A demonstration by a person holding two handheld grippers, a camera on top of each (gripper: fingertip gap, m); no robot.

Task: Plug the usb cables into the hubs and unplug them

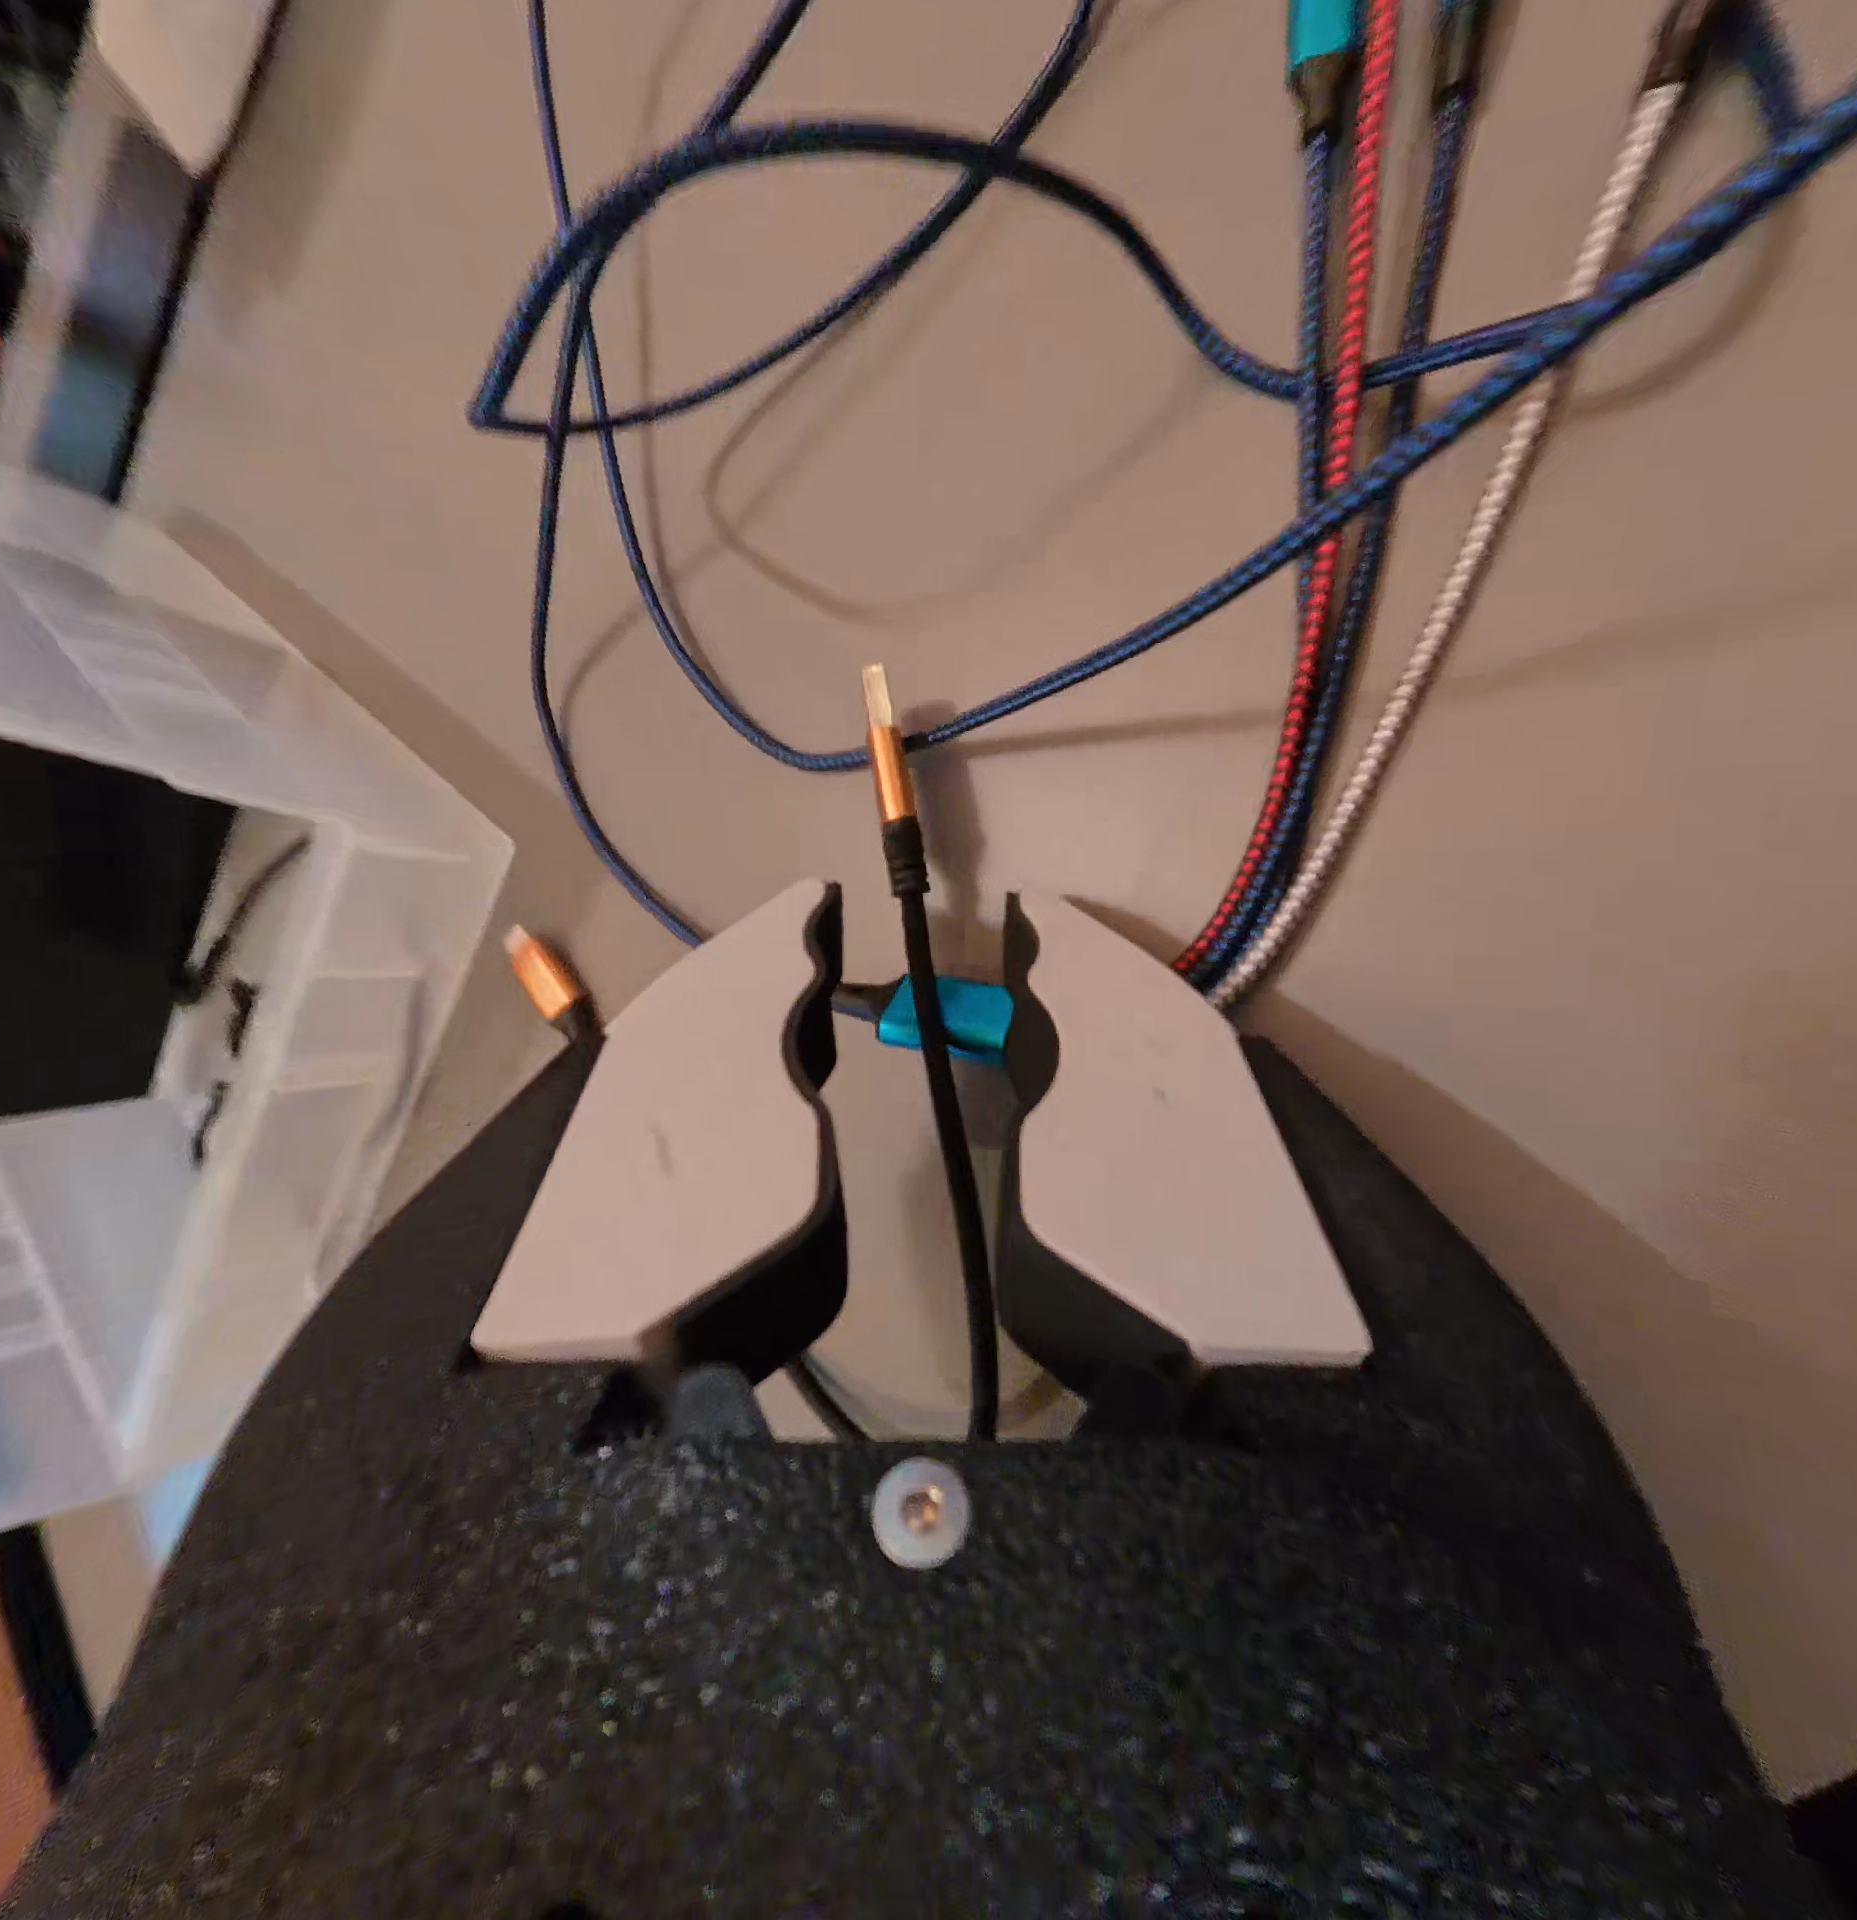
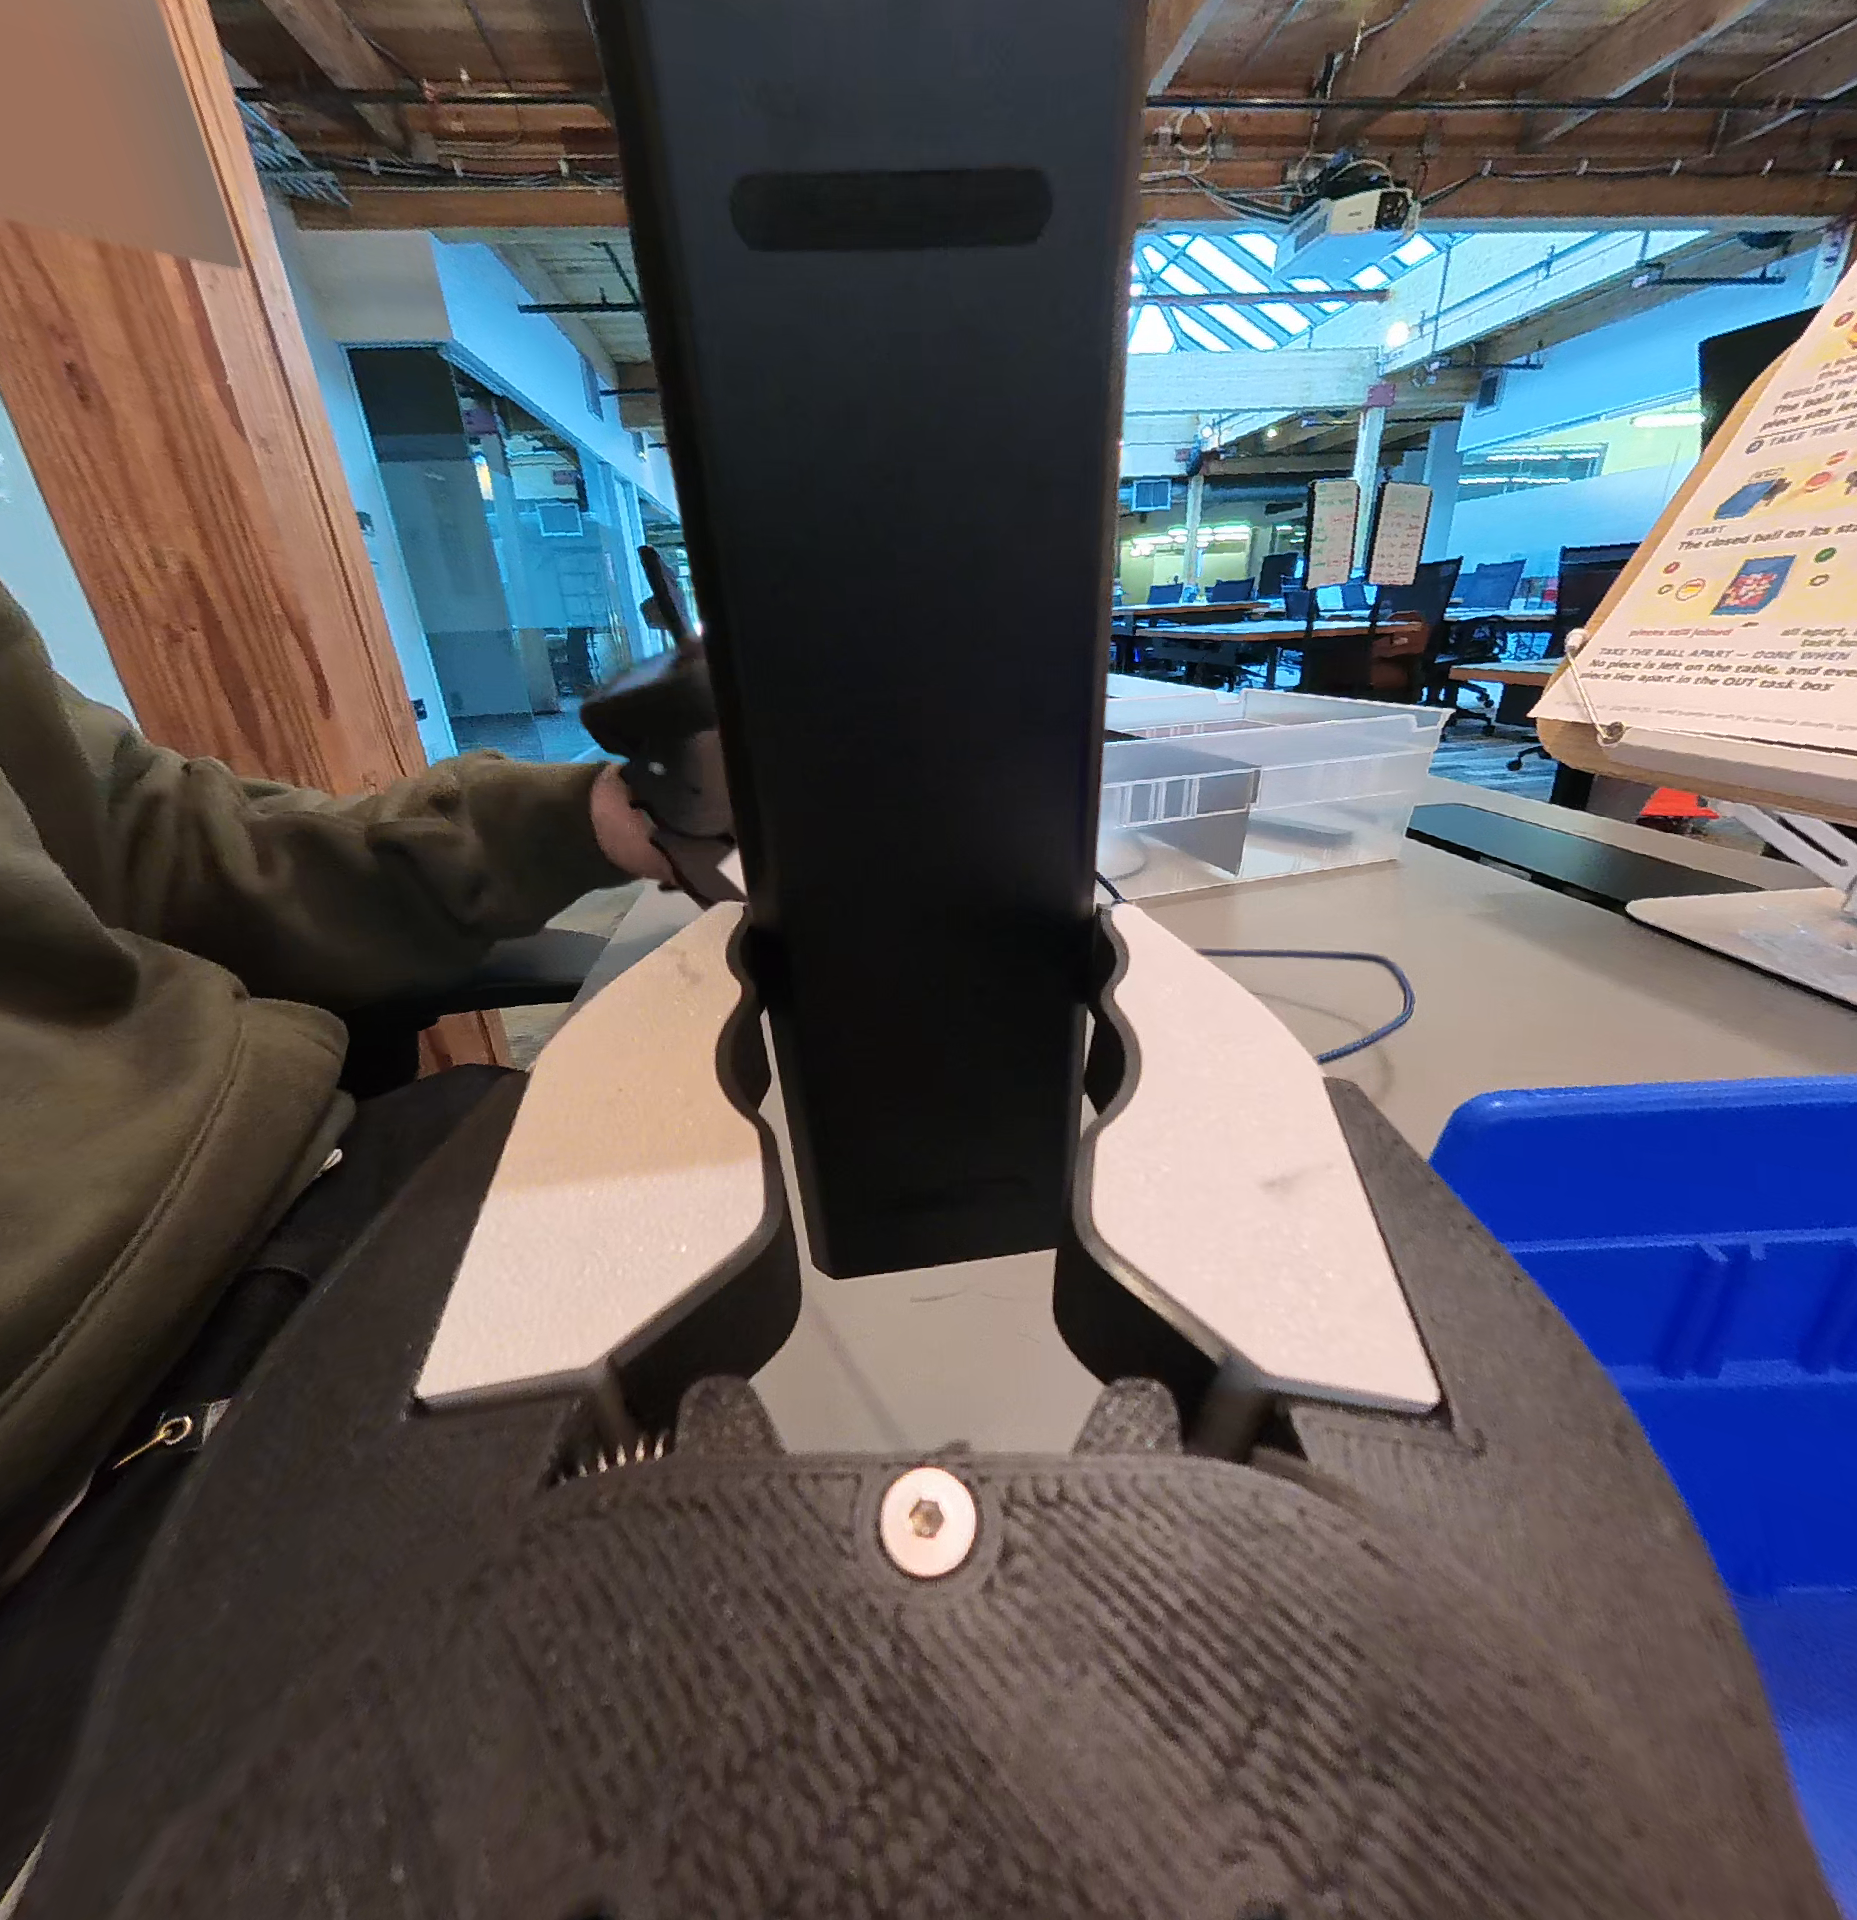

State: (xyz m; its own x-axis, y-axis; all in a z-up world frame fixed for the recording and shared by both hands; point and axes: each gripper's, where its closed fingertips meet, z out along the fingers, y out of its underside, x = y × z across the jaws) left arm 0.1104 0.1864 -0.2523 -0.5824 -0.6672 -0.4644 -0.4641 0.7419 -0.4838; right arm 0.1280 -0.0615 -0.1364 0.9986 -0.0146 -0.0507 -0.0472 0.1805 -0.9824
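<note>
Left tongs (image 1: pixel 922 940) parted around black cable (image 1: pixel 945 1122), its orange plug (image 1: pixel 889 774) upright above tabletop (image 1: pixel 1007 540). Right tongs (image 2: pixel 922 940) clamped on tall black hub (image 2: pixel 893 623). Beyond hub, clear bin (image 2: pixel 1319 774) holding dividers.

A black cable (image 1: pixel 945 1143) with an orange plug (image 1: pixel 889 774) runs between the hand-held gripper (image 1: pixel 922 914) fingers, jaws apart.

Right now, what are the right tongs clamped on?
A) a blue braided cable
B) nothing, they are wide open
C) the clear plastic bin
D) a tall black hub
D: in the right wrist view the right tongs are shut on the tall black hub, both fingers pressing its sides; the clear plastic bin sits farther back on the table.
</note>
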